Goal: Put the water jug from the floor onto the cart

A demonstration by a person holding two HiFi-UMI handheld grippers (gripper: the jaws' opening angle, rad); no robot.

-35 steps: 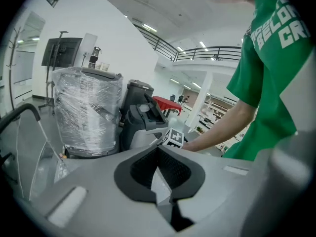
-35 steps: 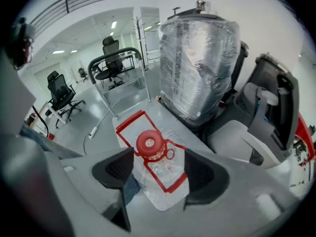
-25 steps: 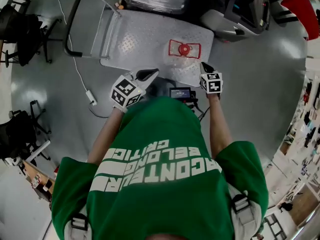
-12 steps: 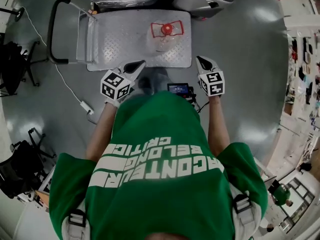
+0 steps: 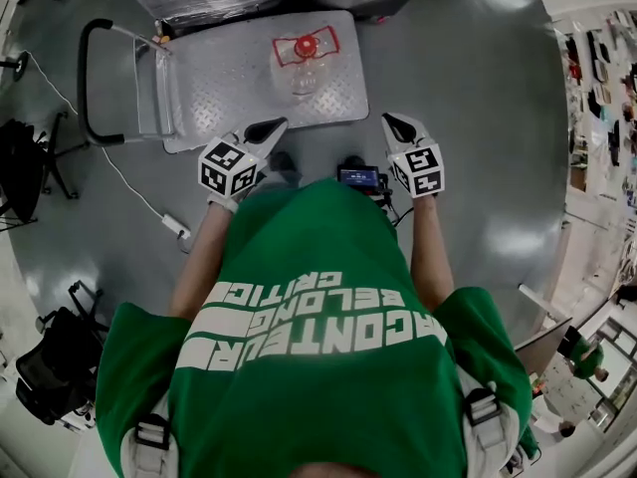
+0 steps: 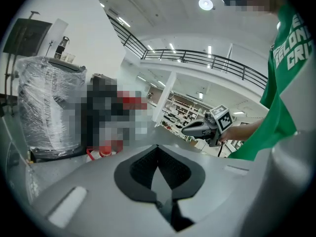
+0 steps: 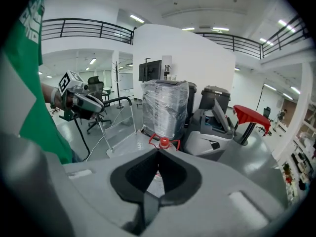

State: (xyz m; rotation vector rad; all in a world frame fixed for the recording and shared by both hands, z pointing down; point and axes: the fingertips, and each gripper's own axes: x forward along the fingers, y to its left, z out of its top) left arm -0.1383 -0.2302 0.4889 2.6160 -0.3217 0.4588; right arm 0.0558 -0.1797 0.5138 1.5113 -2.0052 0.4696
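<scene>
Water jug [image 5: 302, 63] near far cart [image 5: 219, 83] edge; left tool [image 5: 267, 129], right tool [image 5: 396, 125] closed over floor [image 5: 478, 118].

I've pulled back. In the head view the cart [image 5: 229, 83] and the water jug [image 5: 302, 56] on it have slid up and to the left. My right gripper [image 5: 395, 125], earlier at the cart's near right corner beside the jug, now hangs over the floor [image 5: 478, 167], farther from the jug. My left gripper [image 5: 267, 128] has shifted left along the near edge.
</scene>
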